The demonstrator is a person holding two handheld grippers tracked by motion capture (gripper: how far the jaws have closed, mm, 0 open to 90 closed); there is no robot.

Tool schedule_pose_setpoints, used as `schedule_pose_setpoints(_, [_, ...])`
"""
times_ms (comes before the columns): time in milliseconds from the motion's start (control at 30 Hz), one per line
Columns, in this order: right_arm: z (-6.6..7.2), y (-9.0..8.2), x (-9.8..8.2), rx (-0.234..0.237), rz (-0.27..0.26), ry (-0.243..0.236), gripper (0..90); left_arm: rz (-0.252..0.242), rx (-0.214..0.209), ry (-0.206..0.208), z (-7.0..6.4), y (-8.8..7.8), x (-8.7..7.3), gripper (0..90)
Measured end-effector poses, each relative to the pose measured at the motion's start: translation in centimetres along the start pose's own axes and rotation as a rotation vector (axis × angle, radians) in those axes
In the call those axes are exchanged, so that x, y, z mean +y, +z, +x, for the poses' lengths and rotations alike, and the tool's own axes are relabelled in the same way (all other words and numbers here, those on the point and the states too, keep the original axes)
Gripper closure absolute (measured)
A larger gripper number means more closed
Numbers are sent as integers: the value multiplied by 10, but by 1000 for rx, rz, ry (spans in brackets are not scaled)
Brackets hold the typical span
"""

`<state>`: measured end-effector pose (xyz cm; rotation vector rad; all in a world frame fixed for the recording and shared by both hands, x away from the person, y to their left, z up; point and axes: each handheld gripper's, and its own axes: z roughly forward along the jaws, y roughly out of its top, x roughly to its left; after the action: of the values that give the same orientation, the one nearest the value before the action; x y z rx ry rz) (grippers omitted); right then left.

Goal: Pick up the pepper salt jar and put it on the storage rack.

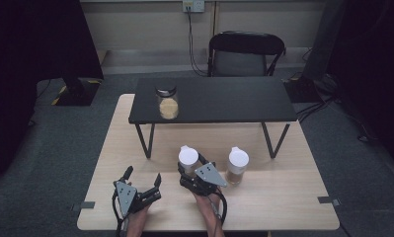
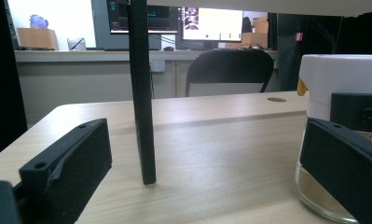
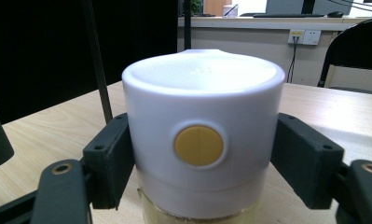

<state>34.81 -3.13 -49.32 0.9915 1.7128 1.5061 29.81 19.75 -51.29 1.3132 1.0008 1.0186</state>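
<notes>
At the near edge of the table [image 1: 263, 207], the left gripper [image 1: 144, 178] rests on the wood with its jaws spread wide and nothing between them. Just to its right, the right gripper [image 1: 190, 163] has its two black jaws pressed against the sides of a jar [image 1: 188, 159] with a white lid; in the right gripper view the pads sit flush on either side of that lid [image 3: 203, 126], which carries a round yellow button [image 3: 198, 145] facing the camera, and the jar stands upright on the table. Close beside it on the right stands a second jar [image 1: 237, 165], also white-lidded, untouched. Behind both rises a low black shelf [image 1: 219, 98] on thin legs, and on its left part stands a third jar [image 1: 168, 102] with a dark lid. Beyond the table is a black folding chair [image 1: 244, 54].
</notes>
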Motion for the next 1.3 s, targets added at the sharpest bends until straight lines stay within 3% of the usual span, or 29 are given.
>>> schedule_pose_setpoints(633, [4, 1, 2, -3, 24, -5, 295, 0, 2, 0, 0, 0, 0, 15])
schedule_pose_setpoints(1300, [8, -8, 13, -25, -2, -16, 296, 0, 3, 0, 0, 0, 0, 15])
